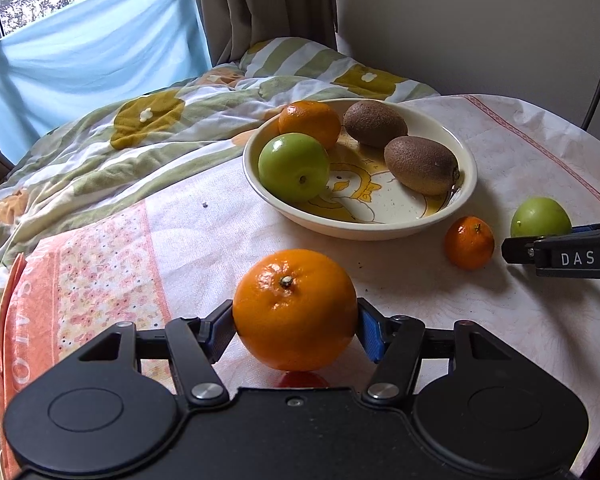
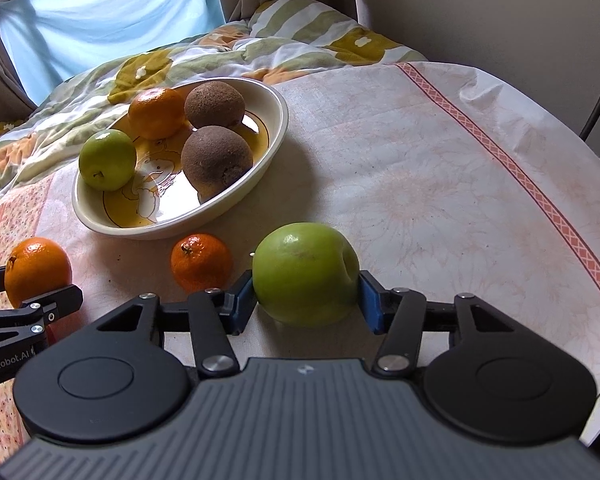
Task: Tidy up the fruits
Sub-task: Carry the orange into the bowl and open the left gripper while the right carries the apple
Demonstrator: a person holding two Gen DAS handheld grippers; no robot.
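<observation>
A: Beyond the bowl (image 1: pixel 380 232), what is the biggest thing?

B: Rumpled bedding (image 1: pixel 140 136), green-striped with mustard patches, behind the bowl's far rim. Under the bowl lies a pale cloth (image 2: pixel 420 160) with a pink border.

A: And the bowl itself?

B: Cream, shallow, with a yellow cartoon on its floor. It holds two kiwis (image 1: pixel 420 164), one green apple (image 1: pixel 294 166) and one orange (image 1: pixel 310 122) — the orange at the far side, touching the apple.

A: What lies outside the bowl?

B: Three fruits, all on the near side. A large orange (image 1: pixel 295 310) sits in front of the bowl; the left gripper (image 1: pixel 296 328) has its blue pads pressed on both flanks. Nearer the bowl's right end, a second green apple (image 2: pixel 306 274) is clamped by the right gripper (image 2: pixel 307 300).

A: The smallest?

B: A little mandarin (image 1: pixel 469 242) — just off the bowl's near rim, between the two held fruits, free of both grippers.
</observation>
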